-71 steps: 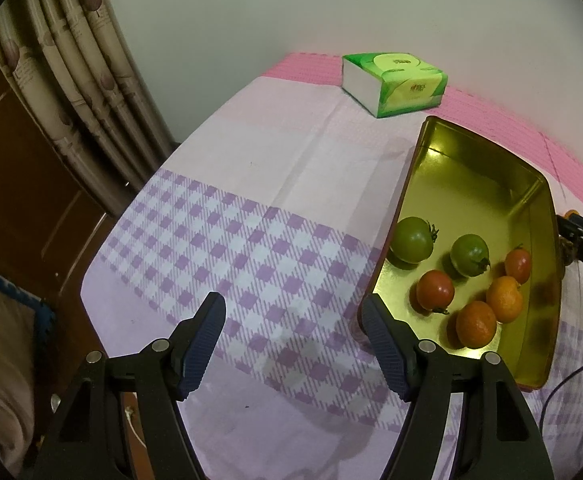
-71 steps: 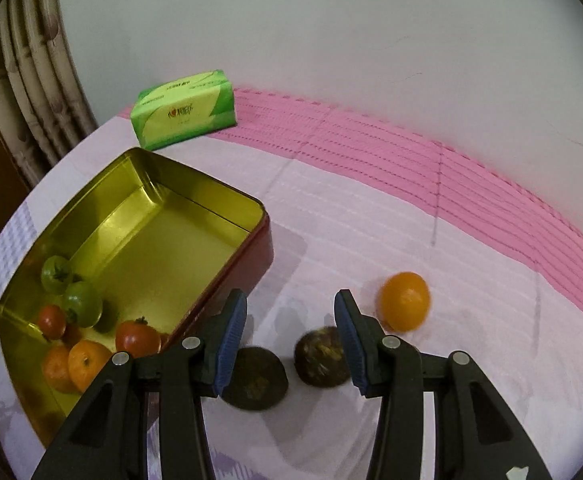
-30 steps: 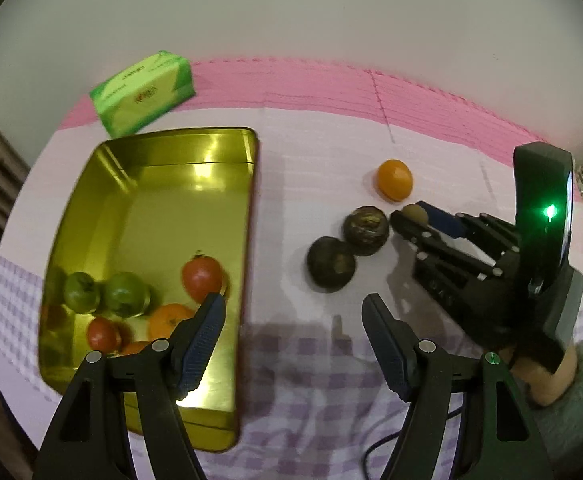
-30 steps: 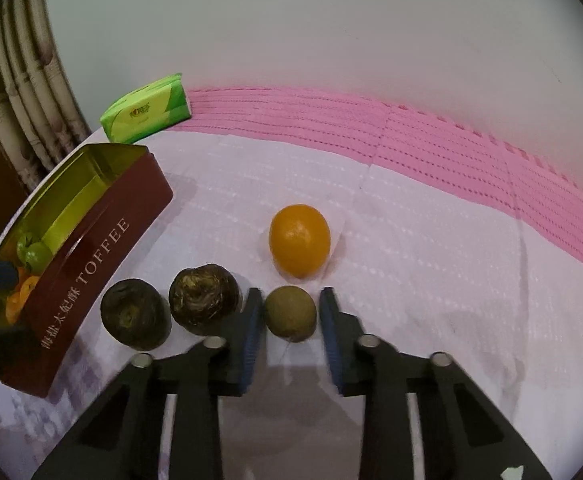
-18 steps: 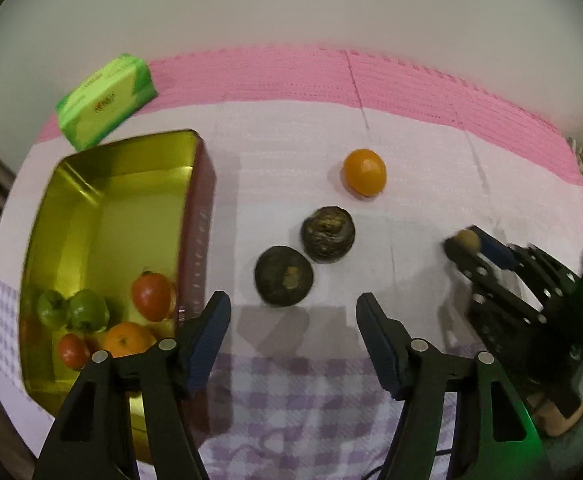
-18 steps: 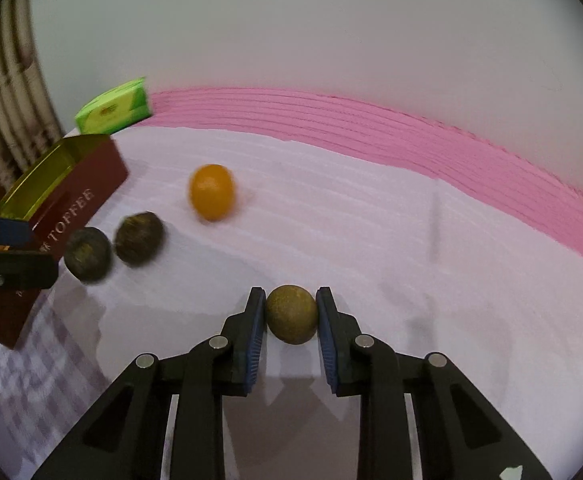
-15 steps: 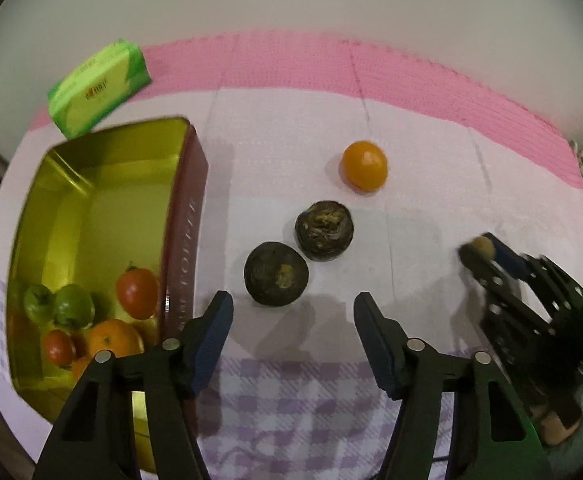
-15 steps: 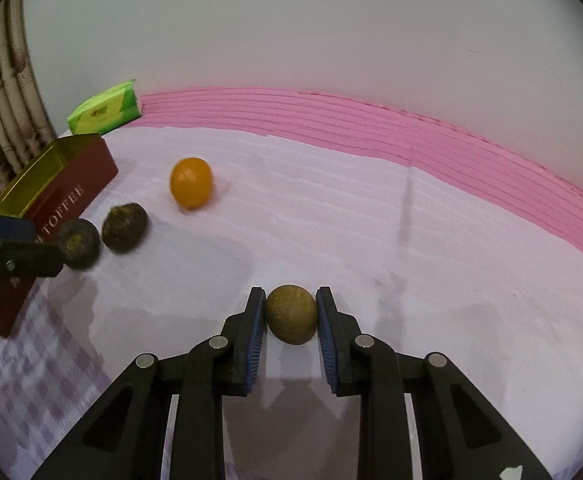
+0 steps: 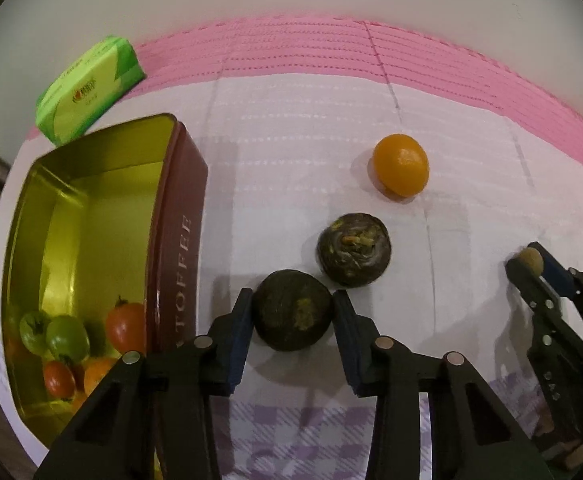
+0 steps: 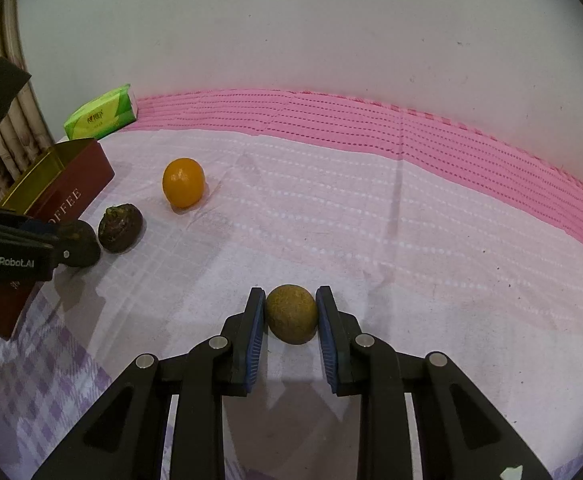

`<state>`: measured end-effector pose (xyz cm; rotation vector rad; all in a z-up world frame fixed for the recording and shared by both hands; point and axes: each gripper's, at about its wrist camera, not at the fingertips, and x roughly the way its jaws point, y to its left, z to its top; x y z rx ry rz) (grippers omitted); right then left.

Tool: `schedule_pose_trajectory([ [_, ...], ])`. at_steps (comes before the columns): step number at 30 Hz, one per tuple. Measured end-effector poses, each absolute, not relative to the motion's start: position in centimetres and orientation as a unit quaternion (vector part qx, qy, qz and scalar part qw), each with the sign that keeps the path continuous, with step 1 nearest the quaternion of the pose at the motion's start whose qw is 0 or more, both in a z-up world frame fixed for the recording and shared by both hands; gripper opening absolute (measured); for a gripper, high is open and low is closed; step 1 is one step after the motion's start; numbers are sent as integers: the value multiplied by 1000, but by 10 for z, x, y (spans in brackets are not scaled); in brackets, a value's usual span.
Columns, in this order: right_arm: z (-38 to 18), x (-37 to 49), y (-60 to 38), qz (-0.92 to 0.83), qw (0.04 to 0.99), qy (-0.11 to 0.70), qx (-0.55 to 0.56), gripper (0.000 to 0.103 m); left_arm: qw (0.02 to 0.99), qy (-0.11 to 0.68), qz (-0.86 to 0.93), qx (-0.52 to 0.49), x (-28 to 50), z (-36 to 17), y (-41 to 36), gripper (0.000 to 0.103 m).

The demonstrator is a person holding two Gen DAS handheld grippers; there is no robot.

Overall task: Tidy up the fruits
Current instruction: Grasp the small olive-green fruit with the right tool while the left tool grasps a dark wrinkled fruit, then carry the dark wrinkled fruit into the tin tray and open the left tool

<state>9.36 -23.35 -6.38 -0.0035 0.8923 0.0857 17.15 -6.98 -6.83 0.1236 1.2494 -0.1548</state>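
- Left wrist view: your left gripper [image 9: 293,316] is closing its jaws on a dark round fruit [image 9: 291,310]; both blue pads already touch its sides as it sits on the tablecloth [image 9: 291,112].
- Just beyond it, nearly touching, lies a second dark fruit [image 9: 354,255] with a mottled, pale-streaked top, and farther toward the pink far edge of the cloth lies an orange [image 9: 400,164].
- Along the left edge stands the open toffee tin [image 9: 181,240], gold inside, red outside. In its near end you have green tomatoes [image 9: 57,334], red tomatoes [image 9: 125,326] and an orange fruit [image 9: 97,376].
- A green tissue pack [image 9: 91,90] lies at the far left corner.
- At the right edge your right gripper [image 9: 531,266] pinches a small brown fruit [image 9: 529,262].
- Right wrist view: your right gripper [image 10: 291,314] is clenched on that small brown round fruit [image 10: 291,314], pads tight against both sides, near the cloth's middle.
- To the left, your left gripper's [image 10: 73,242] fingers hide most of the first dark fruit beside the tin [image 10: 71,184]; the second dark fruit [image 10: 120,228] and the orange [image 10: 183,188] lie beyond.
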Motion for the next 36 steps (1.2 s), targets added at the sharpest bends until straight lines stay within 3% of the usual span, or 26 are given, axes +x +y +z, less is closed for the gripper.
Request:
schedule_pose_trajectory([
  [13, -64, 95, -233, 41, 901, 432, -5, 24, 816, 570, -91, 32, 136, -40, -50, 40],
  [24, -65, 96, -231, 38, 901, 432, -11, 24, 851, 525, -15, -6, 119, 8, 45, 40],
  [36, -65, 96, -230, 36, 901, 432, -17, 24, 819, 571, 50, -18, 100, -23, 117, 40],
])
